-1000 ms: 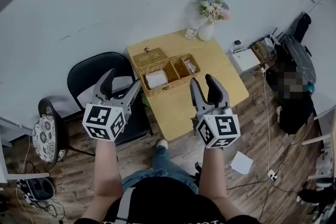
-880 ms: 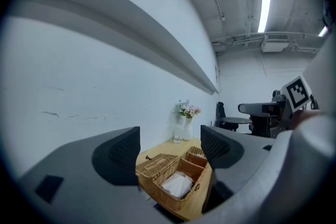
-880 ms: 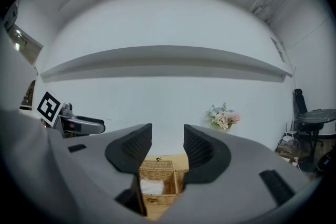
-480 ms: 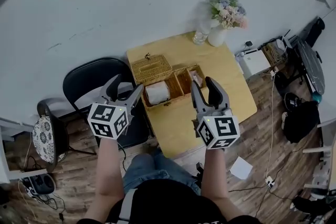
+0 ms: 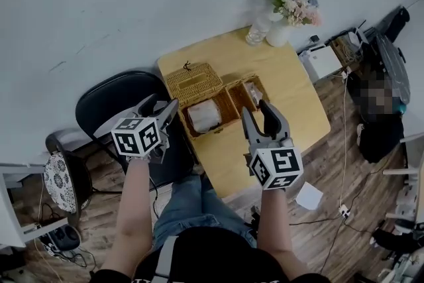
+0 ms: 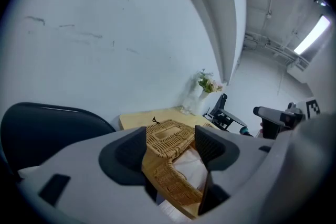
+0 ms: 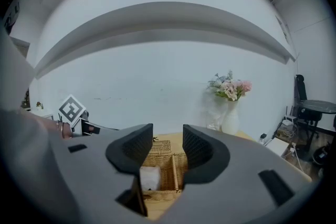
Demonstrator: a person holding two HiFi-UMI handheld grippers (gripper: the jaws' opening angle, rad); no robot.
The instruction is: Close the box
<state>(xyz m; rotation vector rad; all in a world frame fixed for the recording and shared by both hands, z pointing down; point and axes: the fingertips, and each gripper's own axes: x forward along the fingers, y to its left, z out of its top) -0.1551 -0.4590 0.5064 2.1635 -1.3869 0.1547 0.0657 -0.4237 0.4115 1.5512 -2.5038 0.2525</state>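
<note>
At the far left stands a black chair. Above its seat hangs the left hand-held gripper, at about 8 o'clock from the box. Its jaws stand apart, though they have just been closing somewhat, and nothing is between them. Its own view only looks through the gap at the lid.

The wicker box sits on the table, toward the 9 o'clock edge. Its lid is thrown back flat at 11 o'clock from the body, so the box is not yet closed. A white roll fills the left compartment.

The lid looks light, stiff and rough, not slippery. It is best taken by its free far edge and swung over on the hinge. The box may slide unless steadied.

The right hand-held gripper hovers at 5 o'clock from the box. Its jaws are apart and empty, having just narrowed slightly. A vase of flowers stands at the table's 1 o'clock corner.
</note>
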